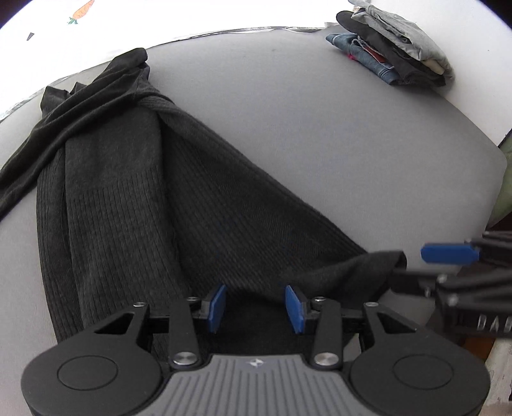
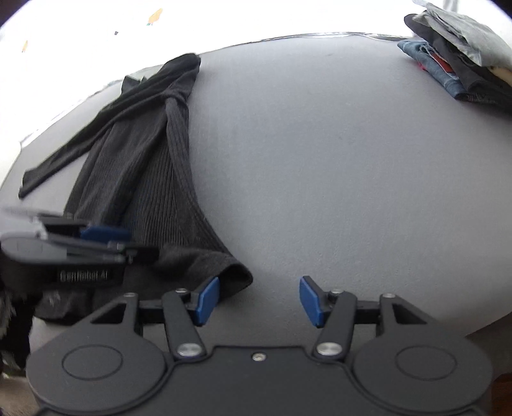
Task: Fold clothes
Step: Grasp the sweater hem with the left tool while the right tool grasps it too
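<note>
A dark charcoal ribbed garment (image 1: 134, 198) lies bunched lengthwise on the grey table (image 1: 320, 144), its sleeves twisted together at the far end. In the left wrist view my left gripper (image 1: 256, 308) hovers over the garment's near hem. Its blue pads stand apart with fabric below and between them, not pinched. The right wrist view shows my right gripper (image 2: 260, 300) open over bare table. Its left pad sits just beside the hem's folded corner (image 2: 230, 272). The left gripper (image 2: 105, 243) shows there at the left, over the same hem.
A stack of folded clothes (image 1: 393, 48), grey, black and denim, sits at the table's far right corner. Beyond the far table edge is a bright white surface with a carrot print (image 1: 81, 11). The table's right edge (image 1: 499, 153) drops off near my right gripper.
</note>
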Motion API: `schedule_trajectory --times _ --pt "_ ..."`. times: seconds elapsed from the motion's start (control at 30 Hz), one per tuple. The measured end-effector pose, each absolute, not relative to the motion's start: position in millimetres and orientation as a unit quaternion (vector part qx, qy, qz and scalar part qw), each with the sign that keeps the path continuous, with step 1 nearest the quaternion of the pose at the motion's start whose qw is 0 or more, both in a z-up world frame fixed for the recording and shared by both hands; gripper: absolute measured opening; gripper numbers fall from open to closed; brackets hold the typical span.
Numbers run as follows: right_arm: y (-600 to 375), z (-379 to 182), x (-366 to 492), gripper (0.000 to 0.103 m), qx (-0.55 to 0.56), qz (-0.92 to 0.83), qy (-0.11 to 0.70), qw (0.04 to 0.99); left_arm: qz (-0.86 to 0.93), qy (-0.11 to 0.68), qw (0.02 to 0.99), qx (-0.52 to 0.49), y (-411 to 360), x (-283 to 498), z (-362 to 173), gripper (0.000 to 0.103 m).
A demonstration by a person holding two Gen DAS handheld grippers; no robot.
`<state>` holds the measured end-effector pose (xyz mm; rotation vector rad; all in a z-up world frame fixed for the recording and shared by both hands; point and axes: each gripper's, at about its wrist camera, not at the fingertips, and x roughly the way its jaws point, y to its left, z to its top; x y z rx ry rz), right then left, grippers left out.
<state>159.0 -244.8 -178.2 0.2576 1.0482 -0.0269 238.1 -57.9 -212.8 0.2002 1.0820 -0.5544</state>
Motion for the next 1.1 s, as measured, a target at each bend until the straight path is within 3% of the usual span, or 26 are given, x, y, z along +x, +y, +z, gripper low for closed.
schedule_trajectory --times 0.2,0.33,0.4,0.43,0.47,0.5,0.77,0.93,1.0,1.03,1.07,1.1 --pt "-269 -184 169 0.057 0.243 0.015 0.492 0.836 -0.265 0.500 0.816 0.116 -57 222 -216 0.050" --pt "-251 -189 190 0.057 0.178 0.029 0.496 0.849 -0.265 0.502 0.817 0.103 -53 220 -216 0.051" --pt "-241 -191 201 0.051 0.139 0.055 0.499 0.854 -0.266 0.504 0.816 0.100 -52 220 -216 0.051" --pt "-234 -191 206 0.036 0.118 0.084 0.500 0.854 -0.269 0.504 0.815 0.101 -51 220 -216 0.052" --pt "-226 -191 209 0.014 0.094 0.104 0.502 0.853 -0.273 0.504 0.813 0.101 -51 219 -216 0.055" --pt "-218 -190 211 0.003 0.067 0.117 0.503 0.854 -0.277 0.504 0.812 0.102 -51 219 -216 0.057" --pt "-202 -106 210 0.000 0.060 0.128 0.417 0.898 -0.289 0.524 0.798 0.063 -35 217 -211 0.058" --pt "-160 -108 205 0.000 0.017 0.184 0.437 0.880 -0.249 0.514 0.820 -0.035 23 216 -184 0.059" --pt "-156 -122 205 0.005 0.000 0.145 0.460 0.876 -0.215 0.509 0.832 -0.052 46 217 -178 0.059" --pt "-156 -129 205 0.016 -0.002 0.122 0.471 0.873 -0.198 0.506 0.837 -0.060 57 218 -176 0.059" --pt "-163 -137 203 0.036 0.009 0.093 0.483 0.871 -0.180 0.504 0.842 -0.068 68 218 -173 0.059" --pt "-172 -144 201 0.042 0.022 0.065 0.491 0.868 -0.163 0.500 0.847 -0.077 79 219 -170 0.059"
